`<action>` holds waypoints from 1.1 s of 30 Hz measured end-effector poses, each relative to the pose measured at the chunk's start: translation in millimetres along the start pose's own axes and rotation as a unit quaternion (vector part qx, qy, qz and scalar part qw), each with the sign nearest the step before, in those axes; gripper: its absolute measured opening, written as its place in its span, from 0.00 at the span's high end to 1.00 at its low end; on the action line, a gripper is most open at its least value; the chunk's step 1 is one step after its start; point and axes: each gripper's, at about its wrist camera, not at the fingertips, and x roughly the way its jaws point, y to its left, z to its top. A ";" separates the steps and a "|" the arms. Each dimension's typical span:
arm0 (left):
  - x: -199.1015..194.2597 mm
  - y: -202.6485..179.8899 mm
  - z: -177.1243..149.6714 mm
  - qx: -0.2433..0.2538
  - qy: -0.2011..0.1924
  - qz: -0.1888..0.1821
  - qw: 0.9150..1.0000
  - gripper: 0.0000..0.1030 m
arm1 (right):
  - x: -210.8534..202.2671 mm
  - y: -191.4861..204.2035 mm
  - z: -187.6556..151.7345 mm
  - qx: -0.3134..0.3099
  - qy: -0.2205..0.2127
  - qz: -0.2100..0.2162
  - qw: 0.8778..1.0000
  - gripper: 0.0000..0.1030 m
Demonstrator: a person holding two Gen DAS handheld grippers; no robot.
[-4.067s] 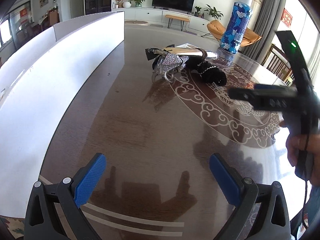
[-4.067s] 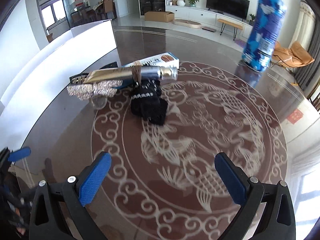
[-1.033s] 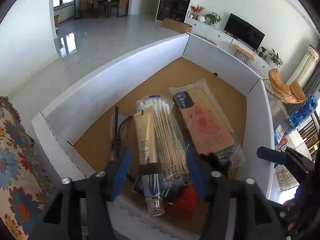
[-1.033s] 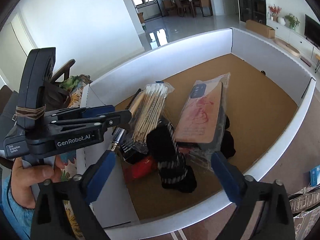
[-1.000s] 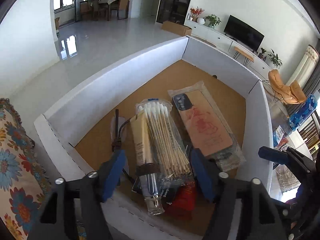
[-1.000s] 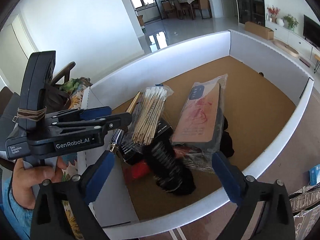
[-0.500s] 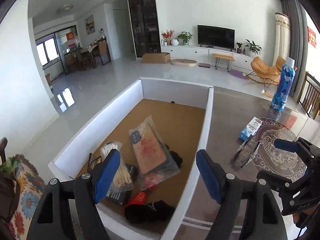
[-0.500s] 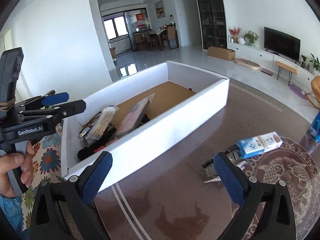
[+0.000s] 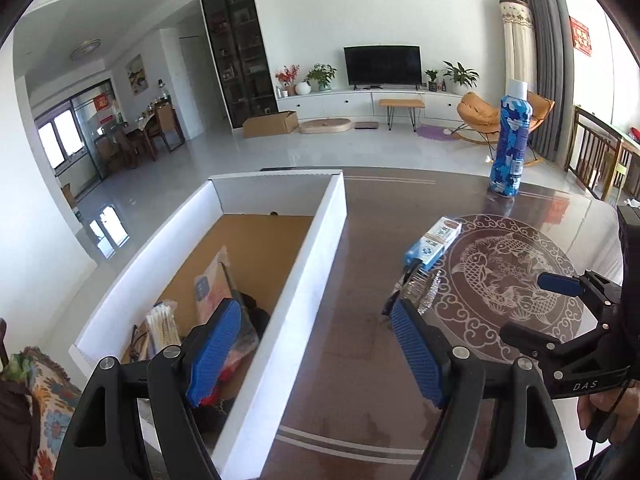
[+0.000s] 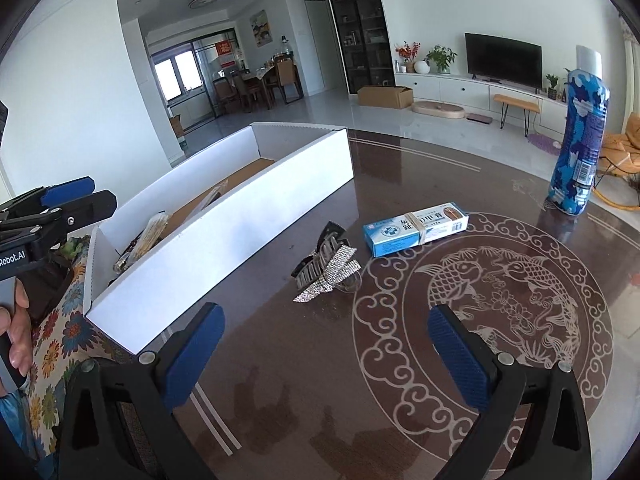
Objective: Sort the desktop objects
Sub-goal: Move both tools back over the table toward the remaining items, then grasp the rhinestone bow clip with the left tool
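A long white box (image 9: 316, 272) with a brown floor stands at the table's left; it also shows in the right wrist view (image 10: 224, 236). In it lie a cotton swab pack (image 9: 162, 326), a bagged phone case (image 9: 210, 284) and dark items. On the table lie a silver glitter hair clip (image 10: 328, 266) and a blue-and-white carton (image 10: 416, 228) bound with a rubber band; the carton (image 9: 434, 242) and clip (image 9: 418, 286) also show in the left wrist view. My left gripper (image 9: 316, 356) is open and empty over the box's near wall. My right gripper (image 10: 326, 356) is open and empty, above the table short of the clip.
A tall blue patterned spray can (image 10: 578, 144) stands at the table's far right. The dark table (image 10: 312, 396) has a fish medallion inlay. A floral cloth (image 10: 60, 344) lies by the box's near end.
Both grippers have pulled back and up from the box interior, empty. The tube and the black item now lie in the box; the clip and carton are left on the table.
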 end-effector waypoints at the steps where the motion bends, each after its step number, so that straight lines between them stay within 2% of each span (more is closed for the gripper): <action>1: 3.0 -5.0 -3.2 0.001 0.007 -0.011 1.000 0.25 | -0.2 -6.2 -5.9 0.002 0.005 -0.006 1.000 0.01; 8: 52.7 -54.6 -34.8 0.036 0.082 -0.088 0.992 0.25 | 9.0 -63.6 -61.6 0.045 0.060 -0.053 0.996 0.01; 16: 133.3 -84.5 -42.0 0.037 0.145 -0.134 0.980 0.25 | 7.8 -98.4 -102.1 0.074 0.082 -0.074 0.991 0.01; 21: 170.3 -91.5 -28.8 0.030 0.149 -0.150 0.977 0.25 | 8.3 -102.9 -113.3 0.073 0.079 -0.081 0.991 0.01; 30: 216.1 -109.3 -1.7 0.088 0.133 -0.130 0.979 0.24 | 10.6 -95.4 -116.7 0.057 0.072 -0.104 0.990 0.00; 33: 224.4 -113.1 -0.3 0.095 0.132 -0.139 0.977 0.25 | 12.6 -94.0 -116.4 0.051 0.075 -0.110 0.990 0.00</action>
